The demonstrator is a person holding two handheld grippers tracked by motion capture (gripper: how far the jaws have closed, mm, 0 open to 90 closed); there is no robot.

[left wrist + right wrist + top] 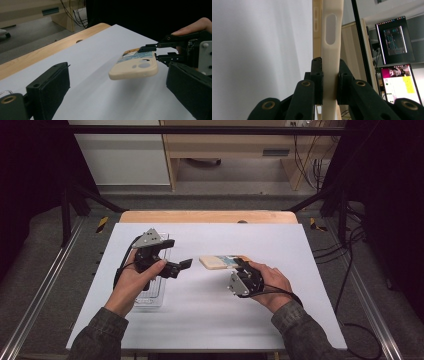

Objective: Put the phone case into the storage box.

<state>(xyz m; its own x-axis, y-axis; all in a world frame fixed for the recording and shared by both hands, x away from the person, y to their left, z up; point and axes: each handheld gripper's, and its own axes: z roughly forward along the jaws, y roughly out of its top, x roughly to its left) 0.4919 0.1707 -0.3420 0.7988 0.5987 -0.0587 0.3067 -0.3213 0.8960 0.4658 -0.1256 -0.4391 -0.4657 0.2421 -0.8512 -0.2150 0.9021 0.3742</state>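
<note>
The right gripper (239,266) pinched a smooth cream phone case (220,262) (rounded corners) above the white desk (200,320); the left gripper (181,266) gaped wide.

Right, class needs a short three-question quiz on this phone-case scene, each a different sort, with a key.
1. True or false: the right claw is shut on the phone case.
2. The case is: A) flat on the white mat, B) held clear above it, C) in the clear tray.
3. Fill in: the left claw is ____.

Key: 1 true; 2 B; 3 open.
</note>
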